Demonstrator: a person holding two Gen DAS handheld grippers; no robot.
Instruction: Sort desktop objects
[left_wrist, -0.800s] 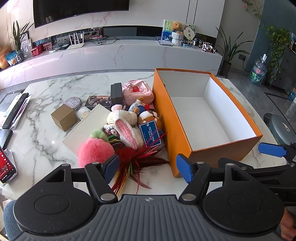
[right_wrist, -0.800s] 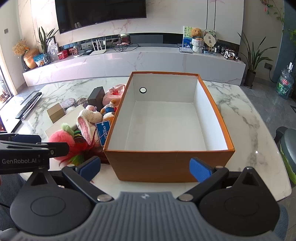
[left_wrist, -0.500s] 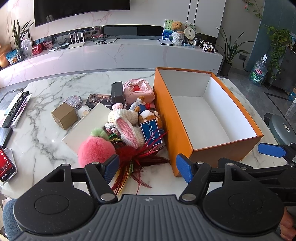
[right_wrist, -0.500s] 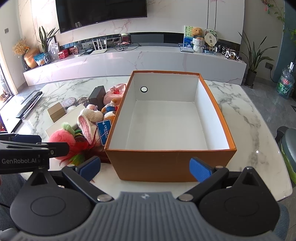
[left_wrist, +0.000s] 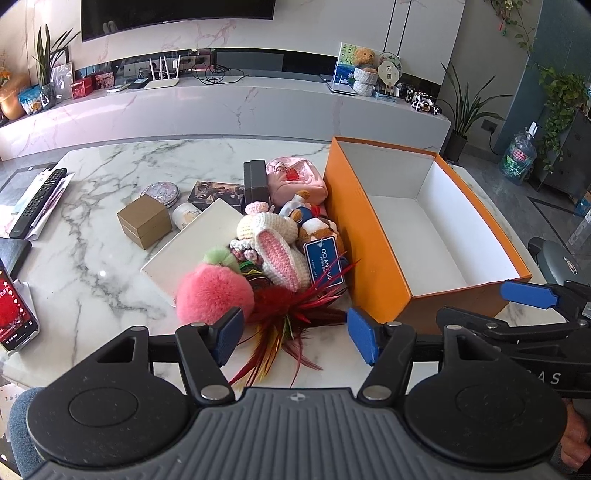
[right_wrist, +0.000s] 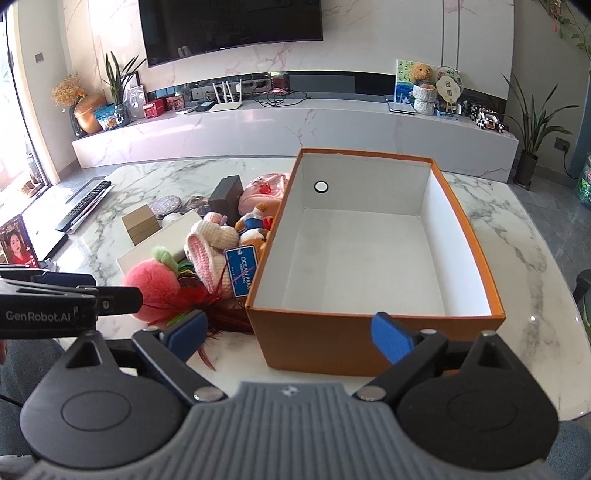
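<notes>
We judge sorting not yet begun. At left, the pile (left_wrist: 273, 251) of plush toys lies unsorted on the table (left_wrist: 92, 258), touching the empty orange box (right_wrist: 373, 343). Our left gripper (left_wrist: 295, 334) and right gripper (right_wrist: 291, 330) are spread, holding nothing.

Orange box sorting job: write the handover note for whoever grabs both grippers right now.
Left gripper: open, empty, hovering just short of the red feather bundle and pink fluffy ball.
Right gripper: open, empty, facing the near wall of the orange box.
Things: the plush pile, with the crochet bunny and blue tag, lies on the marble table against the box's left side; the tan box and white flat lid sit further left.
Done: nothing, the box holds no items.
Left: move everything in.
</notes>
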